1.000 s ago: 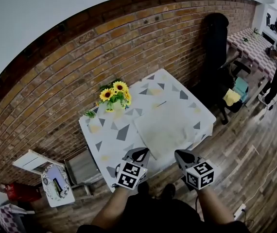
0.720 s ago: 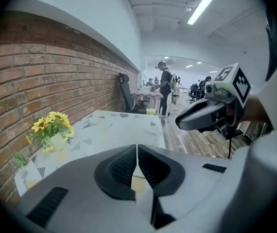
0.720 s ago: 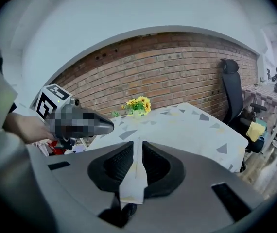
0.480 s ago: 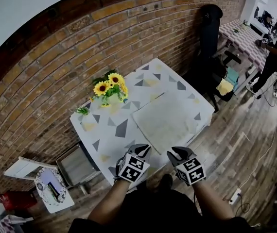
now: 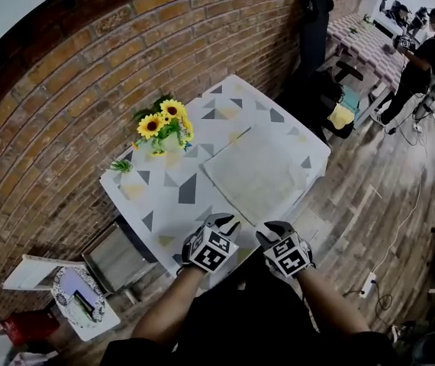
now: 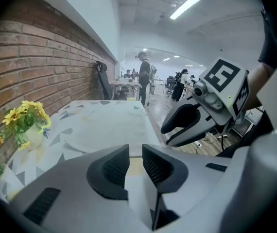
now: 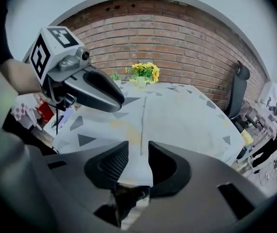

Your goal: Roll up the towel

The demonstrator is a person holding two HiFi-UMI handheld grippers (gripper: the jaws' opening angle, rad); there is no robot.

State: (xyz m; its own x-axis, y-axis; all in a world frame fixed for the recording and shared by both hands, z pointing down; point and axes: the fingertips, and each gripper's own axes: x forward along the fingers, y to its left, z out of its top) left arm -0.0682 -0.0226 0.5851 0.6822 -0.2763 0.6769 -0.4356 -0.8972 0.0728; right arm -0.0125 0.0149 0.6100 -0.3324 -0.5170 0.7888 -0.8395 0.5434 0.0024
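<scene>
Over the counter's [image 5: 164, 204] near edge, left gripper [image 5: 227, 221] and right gripper [image 5: 269, 229], jaws just opening and empty, aimed at the flat towel's [image 5: 259, 170] hem.

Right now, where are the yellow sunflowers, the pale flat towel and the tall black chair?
Yellow sunflowers [image 5: 150, 125]: head view, on the left blossom.
Pale flat cloth towel [image 5: 259, 172]: head view, on its middle.
Tall black office chair [image 5: 315, 29]: head view, on its backrest.
</scene>
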